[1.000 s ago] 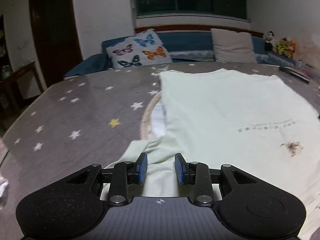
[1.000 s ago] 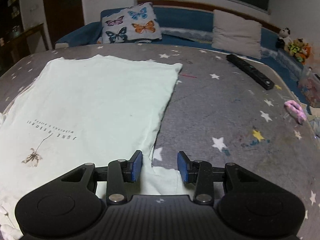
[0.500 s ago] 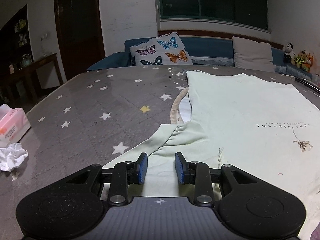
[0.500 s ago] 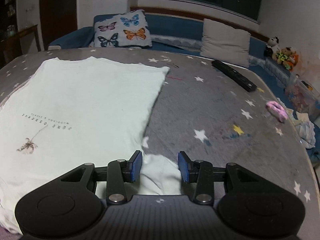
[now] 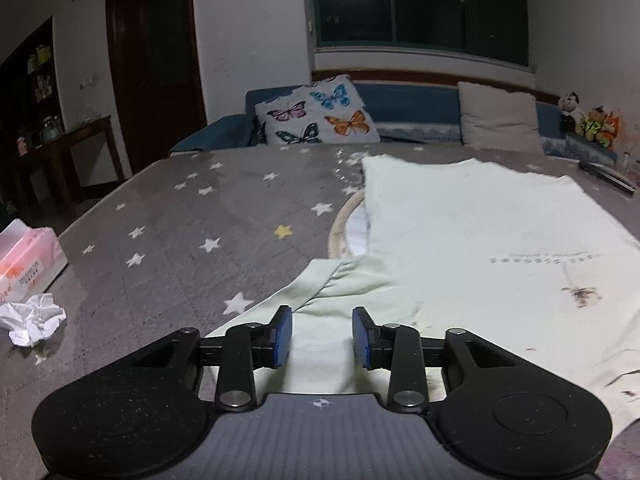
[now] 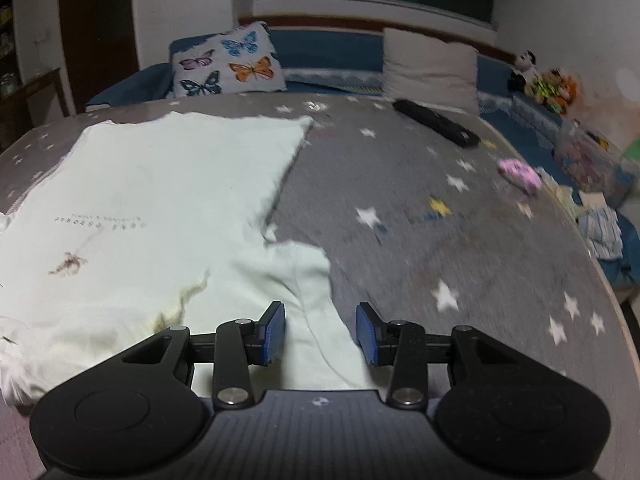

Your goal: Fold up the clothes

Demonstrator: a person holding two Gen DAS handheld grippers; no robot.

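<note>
A pale green T-shirt [image 5: 472, 236] lies spread flat on the grey star-patterned surface [image 5: 180, 232], printed side up, with small text and a dark motif on it. Its left sleeve [image 5: 320, 296] runs toward my left gripper [image 5: 322, 334], which hovers open over the sleeve end, blue pads apart. In the right wrist view the same T-shirt [image 6: 160, 192] fills the left half. Its right sleeve [image 6: 300, 280] lies between the fingers of my right gripper [image 6: 321, 332], which is open and nips no cloth.
A pink tissue box [image 5: 28, 256] and a crumpled tissue [image 5: 34, 318] sit at the left edge. A black remote [image 6: 436, 122], a pink object [image 6: 520, 174] and folded cloths [image 6: 600, 228] lie to the right. Cushions [image 5: 316, 114] and soft toys [image 5: 592, 120] line the sofa behind.
Both grippers have pulled back and risen, so more of each sleeve shows ahead of them. The right view has swung right and is blurred. Both stay open.
</note>
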